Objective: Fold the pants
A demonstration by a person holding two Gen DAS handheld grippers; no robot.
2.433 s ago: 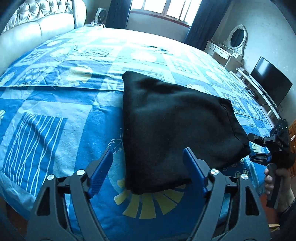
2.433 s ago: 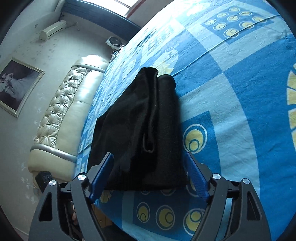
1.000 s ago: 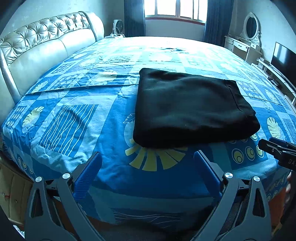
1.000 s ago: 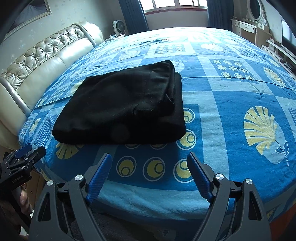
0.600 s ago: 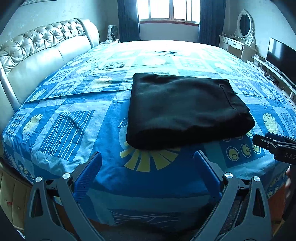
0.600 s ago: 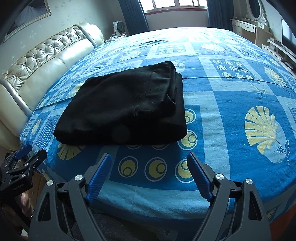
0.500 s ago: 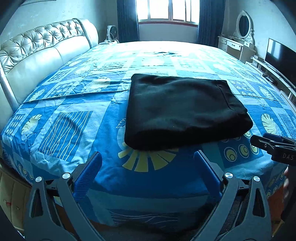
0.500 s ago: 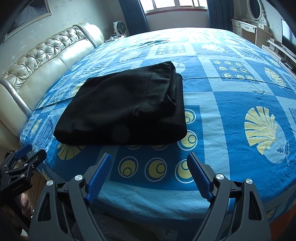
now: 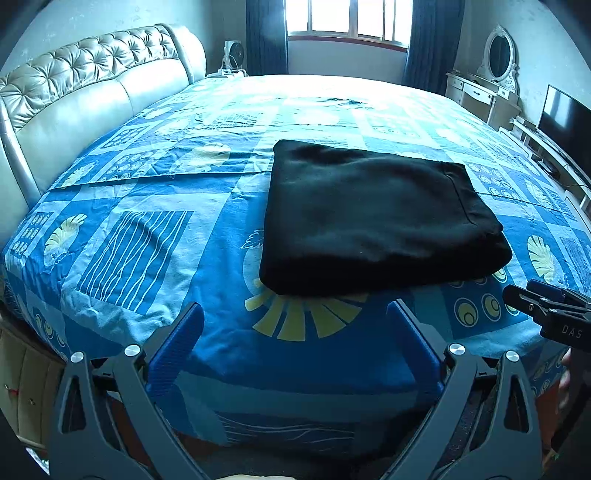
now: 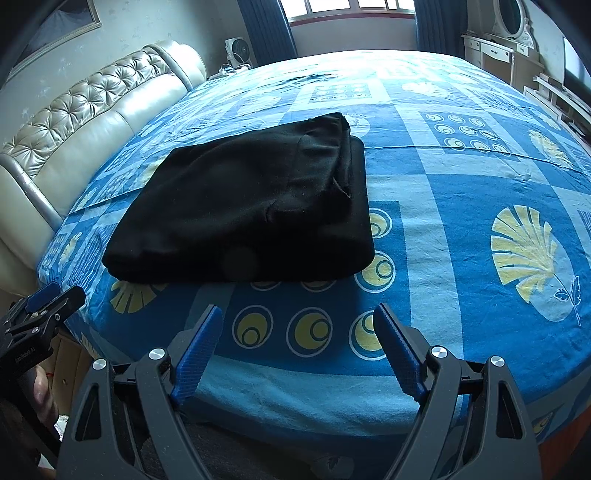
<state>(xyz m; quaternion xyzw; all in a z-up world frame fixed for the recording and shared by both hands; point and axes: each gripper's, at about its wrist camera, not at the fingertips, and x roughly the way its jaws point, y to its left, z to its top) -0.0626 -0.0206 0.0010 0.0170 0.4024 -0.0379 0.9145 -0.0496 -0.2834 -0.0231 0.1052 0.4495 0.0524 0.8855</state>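
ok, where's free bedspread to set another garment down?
Wide bare bedspread between the folded pants and the headboard, more beyond the pants toward the window. Tightest is the near strip between pants and bed edge, where both open grippers hang.

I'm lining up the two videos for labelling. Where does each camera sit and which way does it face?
Left wrist: on the left hand-held gripper, angled down over the bed edge at the folded black pants; open blue fingers show.
Right wrist: on the right hand-held gripper, same downward tilt; open fingers, a hand at left.
Shared: pants, bedspread, headboard; each glimpses the other gripper.
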